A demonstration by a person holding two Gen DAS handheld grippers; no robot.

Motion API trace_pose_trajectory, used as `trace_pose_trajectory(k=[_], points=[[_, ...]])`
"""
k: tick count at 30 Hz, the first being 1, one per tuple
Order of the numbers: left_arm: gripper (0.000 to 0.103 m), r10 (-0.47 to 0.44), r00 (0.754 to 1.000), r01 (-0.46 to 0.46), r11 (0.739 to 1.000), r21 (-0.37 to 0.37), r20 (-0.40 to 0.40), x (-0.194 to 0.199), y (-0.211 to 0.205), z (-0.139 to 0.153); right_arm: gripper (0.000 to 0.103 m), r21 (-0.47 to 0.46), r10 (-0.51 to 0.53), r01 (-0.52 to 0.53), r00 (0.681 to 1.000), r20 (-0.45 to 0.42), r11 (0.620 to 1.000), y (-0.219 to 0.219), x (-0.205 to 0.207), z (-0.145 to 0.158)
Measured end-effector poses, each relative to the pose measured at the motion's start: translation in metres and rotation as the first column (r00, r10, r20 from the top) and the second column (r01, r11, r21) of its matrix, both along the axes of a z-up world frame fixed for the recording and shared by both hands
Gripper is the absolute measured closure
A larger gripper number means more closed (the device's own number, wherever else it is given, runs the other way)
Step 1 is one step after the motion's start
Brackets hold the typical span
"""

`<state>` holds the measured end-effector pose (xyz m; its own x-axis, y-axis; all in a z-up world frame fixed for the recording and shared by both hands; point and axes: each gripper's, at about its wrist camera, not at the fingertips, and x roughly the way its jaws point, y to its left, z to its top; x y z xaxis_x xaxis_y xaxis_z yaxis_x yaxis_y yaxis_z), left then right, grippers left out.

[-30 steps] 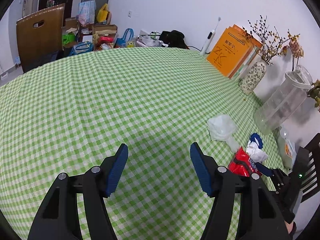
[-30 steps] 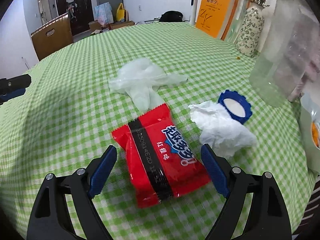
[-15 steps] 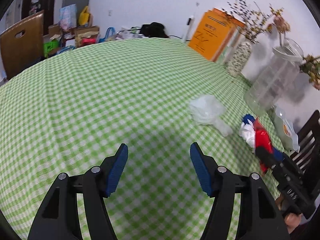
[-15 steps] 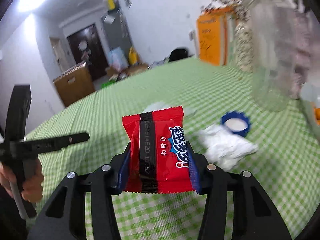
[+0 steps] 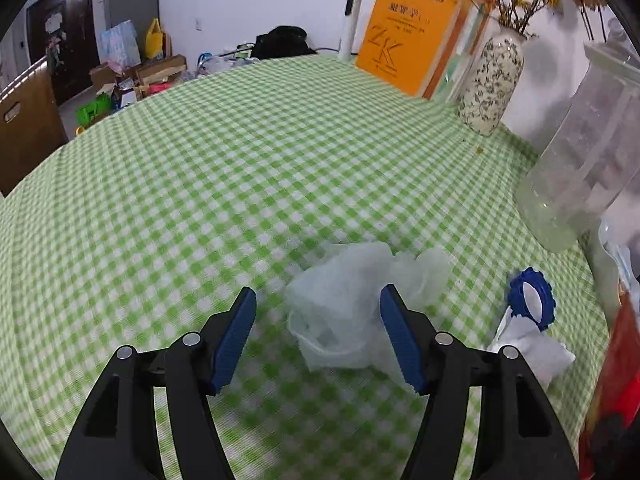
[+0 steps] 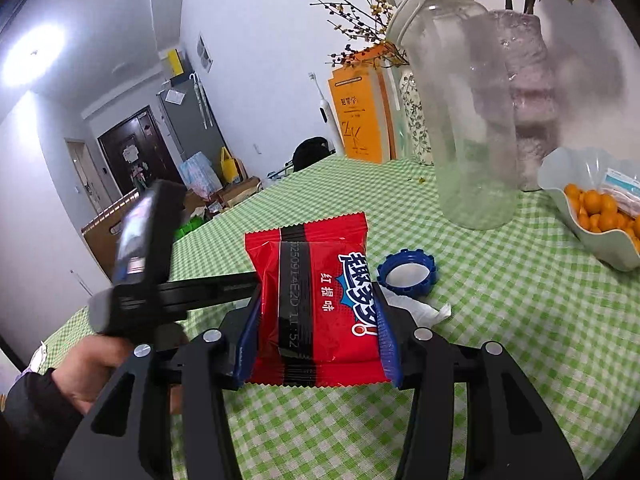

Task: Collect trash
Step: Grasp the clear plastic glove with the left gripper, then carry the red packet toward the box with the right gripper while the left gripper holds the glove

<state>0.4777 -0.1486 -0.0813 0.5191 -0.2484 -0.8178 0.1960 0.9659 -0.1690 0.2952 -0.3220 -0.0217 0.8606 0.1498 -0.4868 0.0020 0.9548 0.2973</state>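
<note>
Nearest to the right wrist camera, the right gripper point(image 6: 316, 320) is clamping a red snack packet point(image 6: 320, 304) between its blue pads point(image 6: 387, 344), which are pressing on the packet's two side edges and holding it upright, lifted clear of the green checked tablecloth point(image 6: 500, 320). Just behind the packet a blue bottle cap point(image 6: 407, 272) is lying open side up on the cloth, touching a crumpled white tissue point(image 6: 420, 310). Further back a tall clear plastic jug point(image 6: 460, 120) is standing, and to its right a pale bowl point(image 6: 600, 240) is holding small orange fruits. At the left of that view a person's hand point(image 6: 92, 368) is gripping the handle of the left gripper.

Seen from the left wrist camera, the left gripper point(image 5: 318, 332) is closing slightly with its jaws still wide apart, and a crumpled translucent plastic glove point(image 5: 352, 304) is lying on the tablecloth between them; the pads point(image 5: 236, 336) are not pressing on it. Right of it the blue bottle cap point(image 5: 532, 300) and the tissue point(image 5: 532, 352) are sitting side by side, and the red packet point(image 5: 616, 380) is showing at the frame's right edge. Beyond, a speckled vase point(image 5: 492, 88) of dried twigs is standing beside leaning orange books point(image 5: 412, 36), near an electric toothbrush point(image 5: 352, 16) by the white wall
</note>
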Motion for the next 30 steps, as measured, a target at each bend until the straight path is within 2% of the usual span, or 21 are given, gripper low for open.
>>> trace_pose_trajectory(k=[2,4,5,9,13,16,20,24,30], points=[[0.068,-0.026,1.000,0.026,1.000,0.001,0.002,-0.002,-0.005,0.001,0.054,-0.001,0.003,-0.003,1.000,0.004,1.000,0.000,0.000,0.000],[0.085,-0.041,0.999,0.041,0.999,0.008,-0.004,-0.006,-0.007,0.003,0.054,0.000,0.007,-0.007,1.000,0.003,1.000,0.000,0.001,-0.001],[0.089,-0.042,0.999,0.042,0.999,0.008,-0.009,-0.010,-0.005,0.006,0.054,0.000,0.005,-0.005,1.000,0.002,1.000,0.000,0.001,-0.001],[0.094,-0.028,0.999,0.029,0.999,-0.029,0.025,-0.032,0.014,0.029,0.054,0.005,-0.003,0.003,1.000,-0.005,1.000,-0.003,0.004,-0.003],[0.094,0.005,0.997,0.001,0.998,-0.067,0.083,-0.065,0.047,0.067,0.054,-0.016,-0.009,0.009,1.000,-0.015,1.000,-0.001,0.004,-0.005],[0.094,0.015,0.991,-0.006,0.997,-0.076,0.130,-0.095,0.076,0.098,0.054,-0.024,0.010,-0.011,0.999,-0.049,1.000,0.003,0.009,-0.011],[0.094,0.013,0.985,-0.001,0.998,-0.070,0.174,-0.129,0.104,0.126,0.054,0.001,0.008,-0.008,0.999,-0.051,1.000,0.004,0.006,-0.007],[0.094,-0.003,0.979,0.015,0.998,-0.060,0.204,-0.159,0.122,0.148,0.054,0.109,0.040,-0.034,0.997,-0.061,0.994,-0.008,-0.029,0.012],[0.094,-0.045,0.972,0.070,0.992,-0.101,0.231,-0.184,0.115,0.163,0.054,0.166,0.050,-0.041,0.998,-0.046,0.985,-0.047,-0.100,0.055]])
